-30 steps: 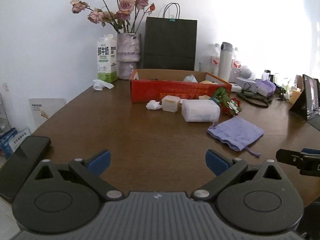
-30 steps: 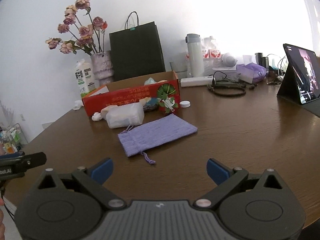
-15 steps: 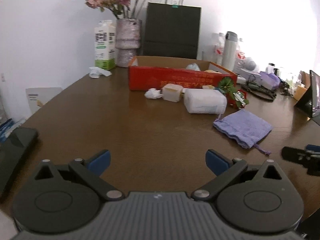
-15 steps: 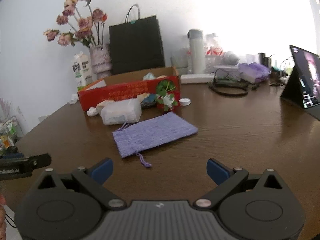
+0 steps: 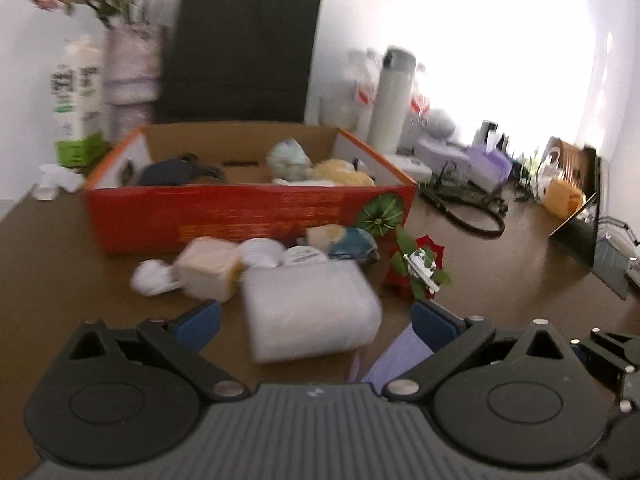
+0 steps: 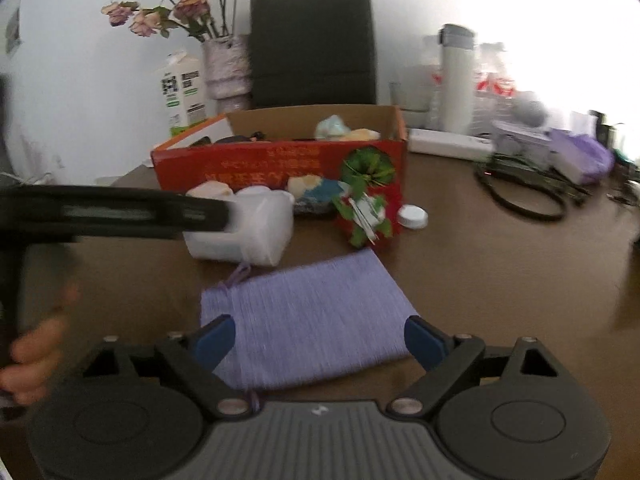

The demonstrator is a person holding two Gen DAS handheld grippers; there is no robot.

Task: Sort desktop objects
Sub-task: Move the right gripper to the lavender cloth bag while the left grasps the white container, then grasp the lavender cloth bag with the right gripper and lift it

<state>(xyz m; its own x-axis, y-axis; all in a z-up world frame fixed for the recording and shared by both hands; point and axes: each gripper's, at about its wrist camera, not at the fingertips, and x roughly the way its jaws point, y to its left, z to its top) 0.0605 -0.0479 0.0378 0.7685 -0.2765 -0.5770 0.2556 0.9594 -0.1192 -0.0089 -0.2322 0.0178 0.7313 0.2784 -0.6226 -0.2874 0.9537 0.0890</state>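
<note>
Lilac pouch (image 6: 308, 316) between closing right jaws, left jaws wide

Left gripper (image 5: 314, 320): black linkage arms carrying blue finger pads (image 5: 198, 320), silver pivot screws, two round black discs flanking a ribbed grey housing. Right gripper (image 6: 318, 340): showing the same build, a small white mark sitting on its ribbed housing. No sleeve showing.

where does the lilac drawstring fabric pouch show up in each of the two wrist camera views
Left wrist: only a corner of the lilac drawstring fabric pouch shows, low and right of centre, behind the gripper's right finger.
Right wrist: it lies flat at lower centre, between the open fingers.
Shared landmark: the red cardboard box behind it.
</note>
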